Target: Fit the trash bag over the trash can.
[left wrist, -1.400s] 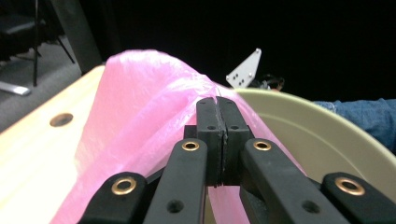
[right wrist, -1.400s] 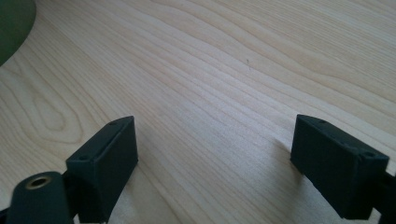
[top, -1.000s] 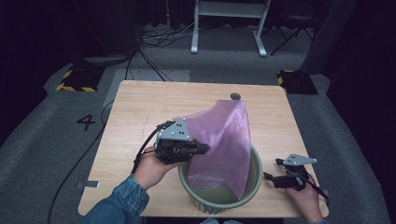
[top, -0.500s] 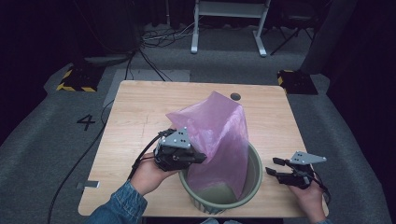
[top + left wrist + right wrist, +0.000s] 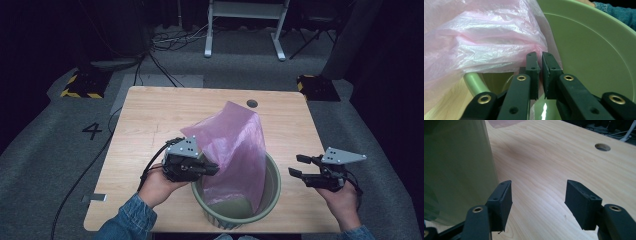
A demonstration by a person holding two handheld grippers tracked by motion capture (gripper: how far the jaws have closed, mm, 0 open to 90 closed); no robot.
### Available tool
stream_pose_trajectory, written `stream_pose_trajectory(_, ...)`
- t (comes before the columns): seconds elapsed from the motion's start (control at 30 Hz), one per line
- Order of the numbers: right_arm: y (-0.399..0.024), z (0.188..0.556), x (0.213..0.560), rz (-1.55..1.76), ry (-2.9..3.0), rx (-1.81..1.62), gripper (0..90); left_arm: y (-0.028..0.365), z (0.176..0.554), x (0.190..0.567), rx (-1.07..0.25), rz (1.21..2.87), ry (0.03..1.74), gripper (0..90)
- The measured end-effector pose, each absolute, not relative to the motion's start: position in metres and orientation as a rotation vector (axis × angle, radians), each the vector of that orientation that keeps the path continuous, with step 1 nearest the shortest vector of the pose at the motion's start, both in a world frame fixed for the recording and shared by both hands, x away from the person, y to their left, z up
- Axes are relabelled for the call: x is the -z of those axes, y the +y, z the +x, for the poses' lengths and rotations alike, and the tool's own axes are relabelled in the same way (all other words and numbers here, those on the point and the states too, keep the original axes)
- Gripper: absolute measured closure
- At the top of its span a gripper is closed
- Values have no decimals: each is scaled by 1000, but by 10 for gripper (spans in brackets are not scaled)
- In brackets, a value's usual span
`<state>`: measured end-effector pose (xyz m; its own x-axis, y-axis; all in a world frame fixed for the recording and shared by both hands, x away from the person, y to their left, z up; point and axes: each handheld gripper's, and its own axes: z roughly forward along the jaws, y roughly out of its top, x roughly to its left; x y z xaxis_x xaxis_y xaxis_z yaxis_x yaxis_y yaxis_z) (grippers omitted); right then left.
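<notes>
High view: looks down on a wooden table (image 5: 150, 115) with a green bin (image 5: 272, 200) at its 6 o'clock edge. Shows a pink bag (image 5: 235, 145) standing up out of the bin, bottom end inside, top leaning toward 11 o'clock. Puts the left gripper (image 5: 212, 169) at the bin's 9 o'clock, right at the rim and the bag. Puts the right gripper (image 5: 297, 166) at the bin's 3 o'clock, near but not touching, jaws apart. Also a small round hole (image 5: 252, 103) near the table's 12 o'clock.

Left gripper view: goes up close, unlike the view from above. Jaws almost together, just now opening a tiny bit, with a bunched edge of the bag nipped at the tips. Crinkly pink plastic from 9 to 12 o'clock, smooth green inside wall of the bin from 1 to 4 o'clock. Blue sleeve (image 5: 616, 12) past the rim at 1 o'clock.

Right gripper view: jaws wide apart, just now opening a little more, nothing between them but bare table. Outside wall of the bin at 9 o'clock, the hole at 1 o'clock.
</notes>
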<state>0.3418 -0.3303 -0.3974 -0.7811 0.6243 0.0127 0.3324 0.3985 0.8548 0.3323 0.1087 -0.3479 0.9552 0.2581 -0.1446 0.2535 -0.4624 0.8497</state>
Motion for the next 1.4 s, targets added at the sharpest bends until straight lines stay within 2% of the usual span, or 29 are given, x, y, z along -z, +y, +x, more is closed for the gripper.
stream_pose_trajectory(0.07,-326,344,387,813,2355,-1329,381,109,331,346,-9,2044,364,646)
stream_pose_trajectory(0.1,-326,344,387,813,2355,-1329,381,109,331,346,-9,2044,364,593)
stream_pose_trajectory(0.13,-326,345,385,810,2358,-1331,379,109,330,345,-16,2042,368,593)
stream_pose_trajectory(0.2,-321,348,377,787,2364,-1329,374,112,326,344,-45,2030,381,483)
stream_pose_trajectory(0.43,-306,353,360,731,2382,-1330,361,128,320,338,-96,1943,407,388)
stream_pose_trajectory(0.6,-294,359,346,703,2384,-1312,335,141,319,331,-147,1916,453,376)
stream_pose_trajectory(0.73,-282,365,334,679,2397,-1358,312,133,325,329,-121,1879,495,366)
stream_pose_trajectory(0.97,-261,371,319,618,2421,-1414,303,111,336,329,-164,1943,492,373)
stream_pose_trajectory(1.1,-246,374,312,574,2433,-1436,302,107,340,330,-163,1974,497,456)
stream_pose_trajectory(1.23,-233,377,313,549,2456,-1428,317,106,341,333,-186,2006,503,607)
stream_pose_trajectory(1.3,-227,377,314,534,2475,-1412,407,106,341,333,-194,2009,505,698)
stream_pose_trajectory(1.33,-222,374,315,506,2476,-1371,567,107,340,333,-201,2006,502,770)
stream_pose_trajectory(1.37,-222,374,315,506,2476,-1371,567,107,340,333,-201,2006,502,801)
stream_pose_trajectory(1.4,-221,372,315,490,2466,-1356,632,107,339,332,-204,2001,495,801)
